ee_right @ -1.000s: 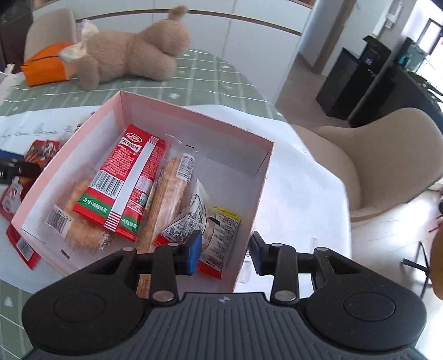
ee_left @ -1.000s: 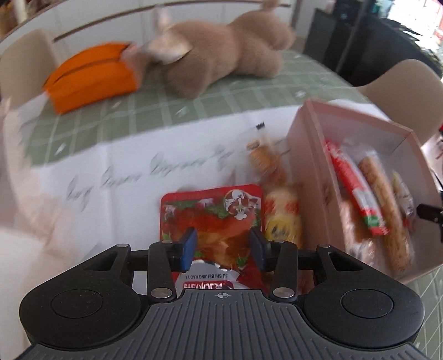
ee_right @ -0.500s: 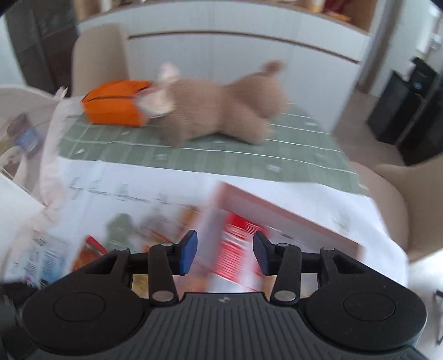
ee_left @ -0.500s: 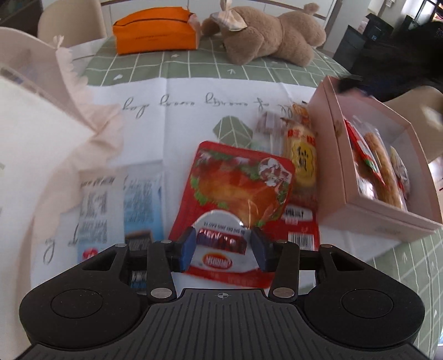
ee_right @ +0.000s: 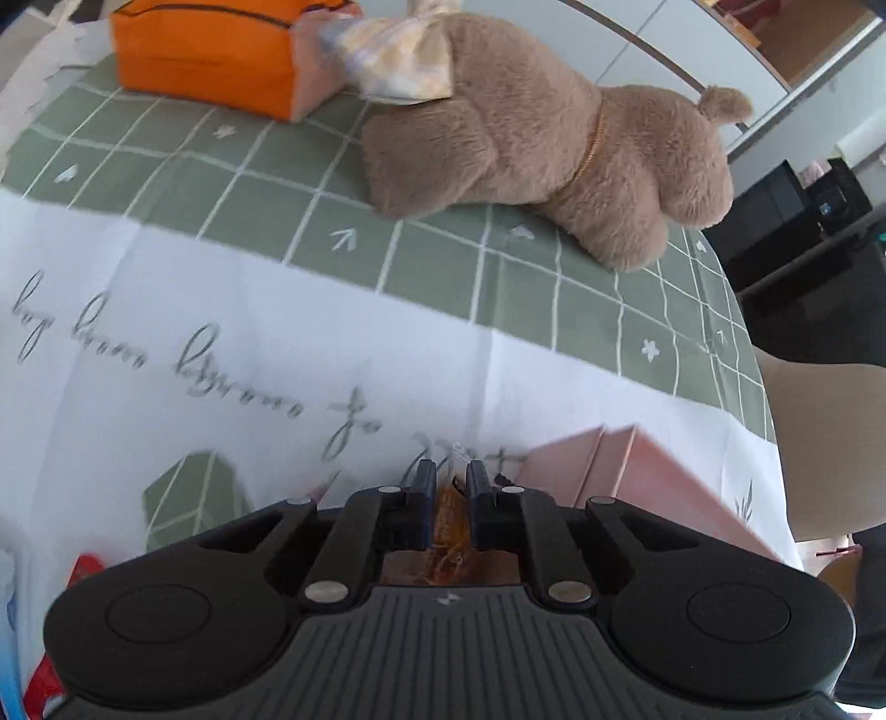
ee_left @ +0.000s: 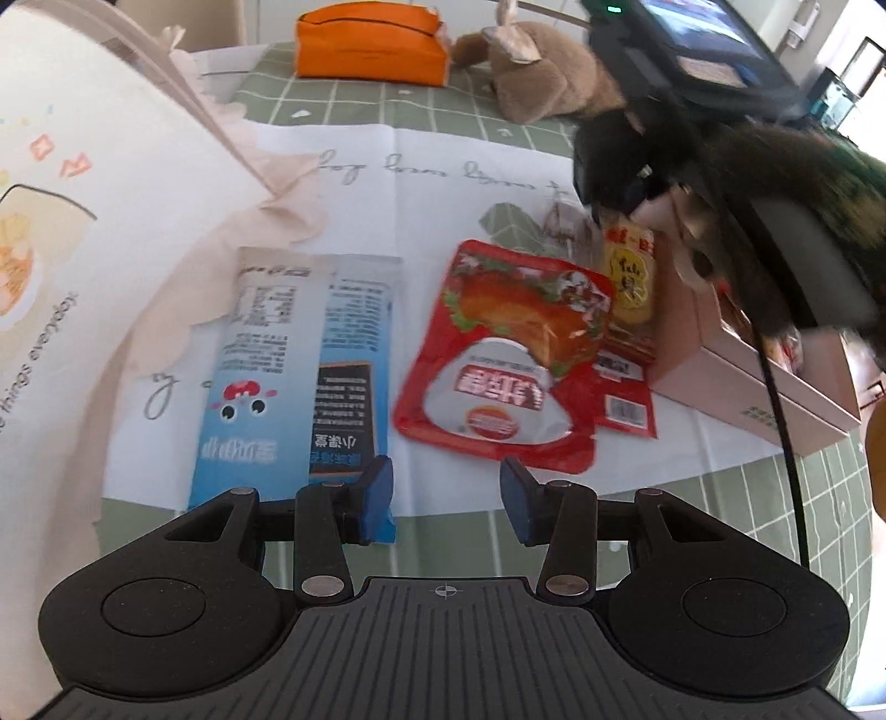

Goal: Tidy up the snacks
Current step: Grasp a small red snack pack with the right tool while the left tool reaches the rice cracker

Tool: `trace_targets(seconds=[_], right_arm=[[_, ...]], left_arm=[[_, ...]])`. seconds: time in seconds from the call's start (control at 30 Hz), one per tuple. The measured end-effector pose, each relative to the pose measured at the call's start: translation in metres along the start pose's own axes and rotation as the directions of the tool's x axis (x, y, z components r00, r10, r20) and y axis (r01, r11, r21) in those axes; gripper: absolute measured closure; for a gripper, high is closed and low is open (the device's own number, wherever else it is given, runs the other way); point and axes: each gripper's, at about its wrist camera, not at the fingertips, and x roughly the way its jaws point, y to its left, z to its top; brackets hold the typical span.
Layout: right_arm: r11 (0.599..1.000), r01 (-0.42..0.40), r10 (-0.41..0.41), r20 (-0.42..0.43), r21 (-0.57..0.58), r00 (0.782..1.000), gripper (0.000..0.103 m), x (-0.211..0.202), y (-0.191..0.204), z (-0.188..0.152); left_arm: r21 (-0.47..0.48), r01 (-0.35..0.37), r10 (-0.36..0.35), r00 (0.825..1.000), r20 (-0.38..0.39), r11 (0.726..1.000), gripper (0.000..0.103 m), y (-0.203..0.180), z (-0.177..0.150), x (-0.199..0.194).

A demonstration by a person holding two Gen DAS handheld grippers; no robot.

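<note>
In the left wrist view my left gripper [ee_left: 446,490] is open and empty, held above the table's front edge. Just beyond it lie a blue snack packet [ee_left: 299,365] and a red pouch [ee_left: 509,354]. A yellow snack pack [ee_left: 628,277] lies beside the pink box [ee_left: 775,387]. My right gripper [ee_left: 614,188] is down over that yellow pack's far end. In the right wrist view my right gripper [ee_right: 446,487] is shut on a clear orange-brown snack wrapper [ee_right: 451,515], with the pink box [ee_right: 637,471] just to its right.
An orange pouch [ee_right: 221,50] and a brown plush toy [ee_right: 554,149] lie at the far side on the green checked cloth [ee_right: 443,243]. A white printed tote bag [ee_left: 83,249] stands at the left. A beige chair [ee_right: 825,432] stands to the right.
My right gripper has swung left from over the box, come down beside it and shut on a snack wrapper. My left gripper has drawn back from the red pouch toward the front edge.
</note>
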Motion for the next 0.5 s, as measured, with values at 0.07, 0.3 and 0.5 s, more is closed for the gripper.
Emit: trace_targets(seconds=[0.07, 0.3, 0.5], right_arm=[[0.996, -0.084, 0.084, -0.007, 0.001, 0.996, 0.092, -0.011, 0.004, -0.014], [0.953, -0.3, 0.301, -0.054, 0.026, 0.952, 0.096, -0.048, 0.014, -0.081], [0.918, -0.395, 0.397, -0.031, 0.046, 0.917, 0.095, -0.08, 0.011, -0.152]], left_arm=[[-0.007, 0.003, -0.003, 1.0, 0.003, 1.0, 0.056, 0.004, 0.0, -0.001], [-0.076, 0.02, -0.019, 1.0, 0.013, 0.997, 0.057, 0.023, -0.008, -0.008], [-0.078, 0.047, -0.047, 0.999, -0.002, 0.996, 0.057, 0.026, -0.026, -0.013]])
